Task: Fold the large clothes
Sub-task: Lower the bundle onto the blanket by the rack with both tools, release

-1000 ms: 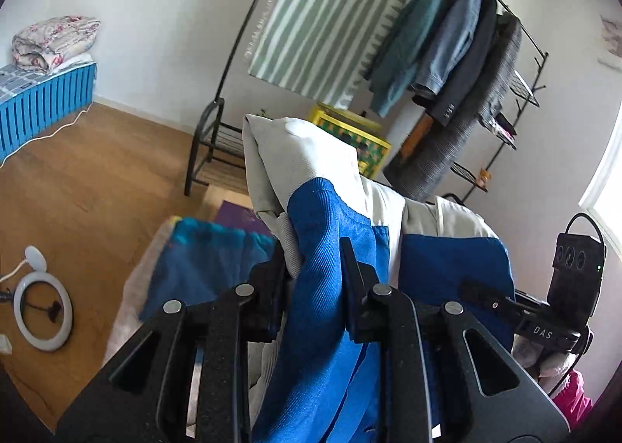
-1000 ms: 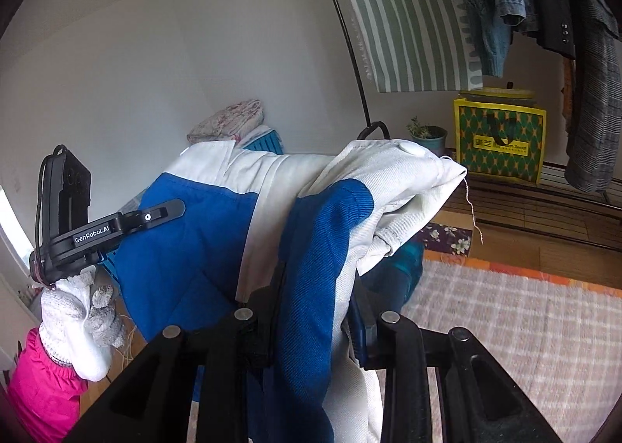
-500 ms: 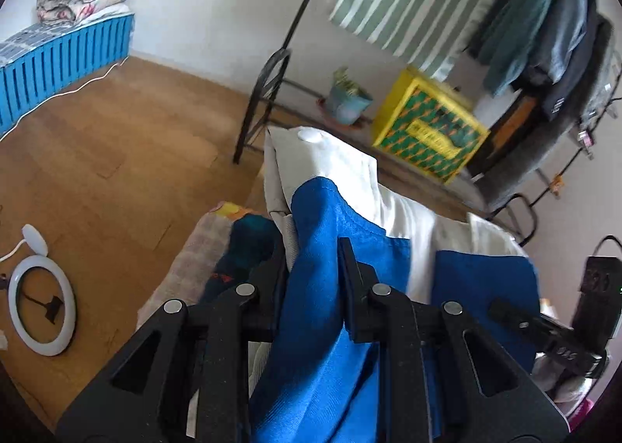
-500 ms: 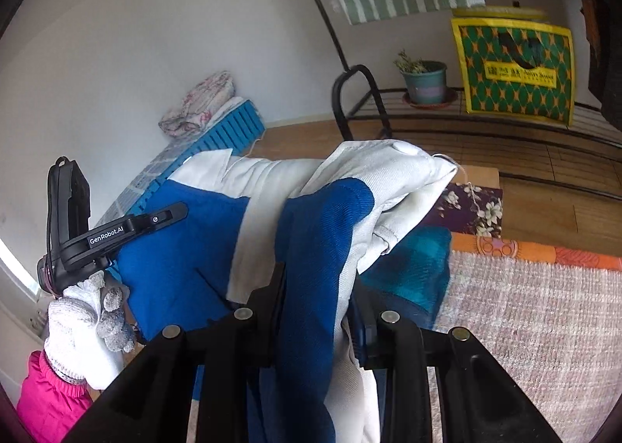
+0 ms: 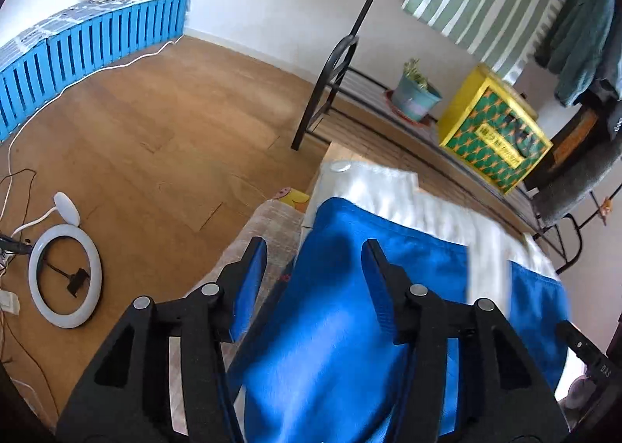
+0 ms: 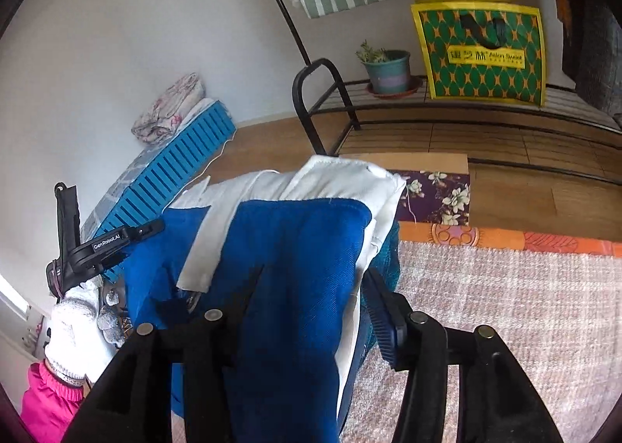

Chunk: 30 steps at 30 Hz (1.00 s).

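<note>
Blue-and-white garment [image 5: 350,310] draped over woven rug [image 6: 505,307]. Left gripper [image 5: 315,260] and right gripper [image 6: 311,287] jaws just been opening, now apart, cloth loose between, pads off it. Ring light [image 5: 64,275] on wood floor left. Ahead: clothes rack [image 5: 330,89], potted plant [image 6: 387,67], yellow-green bag [image 6: 480,54]. Blue slatted bench [image 5: 89,42] along wall.

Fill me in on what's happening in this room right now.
A person with a pair of tongs in each hand is folding a blue and white garment on a pinkish rug. The left tongs and the right tongs have both just been opening, and the fold now lies loose between their fingers rather than pinched. The person's white-gloved left hand shows in the right wrist view.
</note>
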Available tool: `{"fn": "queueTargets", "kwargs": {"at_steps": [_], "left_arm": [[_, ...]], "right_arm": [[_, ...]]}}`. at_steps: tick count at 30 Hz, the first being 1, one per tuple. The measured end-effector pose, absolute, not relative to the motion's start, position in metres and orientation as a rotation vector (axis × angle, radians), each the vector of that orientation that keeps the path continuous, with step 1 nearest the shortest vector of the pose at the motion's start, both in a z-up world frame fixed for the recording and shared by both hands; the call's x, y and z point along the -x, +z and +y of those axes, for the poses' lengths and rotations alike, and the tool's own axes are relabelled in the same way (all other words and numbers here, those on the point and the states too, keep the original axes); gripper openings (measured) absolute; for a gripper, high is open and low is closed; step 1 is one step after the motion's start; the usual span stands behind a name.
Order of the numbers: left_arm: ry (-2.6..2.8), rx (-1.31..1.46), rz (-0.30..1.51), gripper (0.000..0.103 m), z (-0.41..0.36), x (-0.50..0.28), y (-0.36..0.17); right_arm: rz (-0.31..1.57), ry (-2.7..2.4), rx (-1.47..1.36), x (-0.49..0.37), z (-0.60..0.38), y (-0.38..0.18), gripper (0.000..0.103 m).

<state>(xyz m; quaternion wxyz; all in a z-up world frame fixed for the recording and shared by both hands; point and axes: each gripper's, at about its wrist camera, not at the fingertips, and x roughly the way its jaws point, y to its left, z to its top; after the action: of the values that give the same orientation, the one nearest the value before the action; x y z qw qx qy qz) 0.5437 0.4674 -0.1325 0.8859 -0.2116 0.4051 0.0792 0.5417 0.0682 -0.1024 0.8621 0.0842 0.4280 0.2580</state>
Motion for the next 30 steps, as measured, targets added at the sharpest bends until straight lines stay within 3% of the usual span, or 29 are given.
{"fn": "queueTargets", "kwargs": {"at_steps": [14, 20, 30], "left_arm": [[0.112, 0.326, 0.678, 0.052, 0.402, -0.393, 0.020], [0.079, 0.222, 0.598, 0.053, 0.339, -0.309, 0.091], [0.016, 0.115, 0.492, 0.053, 0.240, -0.164, 0.165]], "right_arm": [[0.734, 0.564, -0.083, -0.397, 0.040, 0.032, 0.056], [0.662, 0.561, -0.053, -0.319, 0.013, 0.082, 0.056], [0.553, 0.553, 0.016, -0.196, -0.056, 0.139, 0.059]]}}
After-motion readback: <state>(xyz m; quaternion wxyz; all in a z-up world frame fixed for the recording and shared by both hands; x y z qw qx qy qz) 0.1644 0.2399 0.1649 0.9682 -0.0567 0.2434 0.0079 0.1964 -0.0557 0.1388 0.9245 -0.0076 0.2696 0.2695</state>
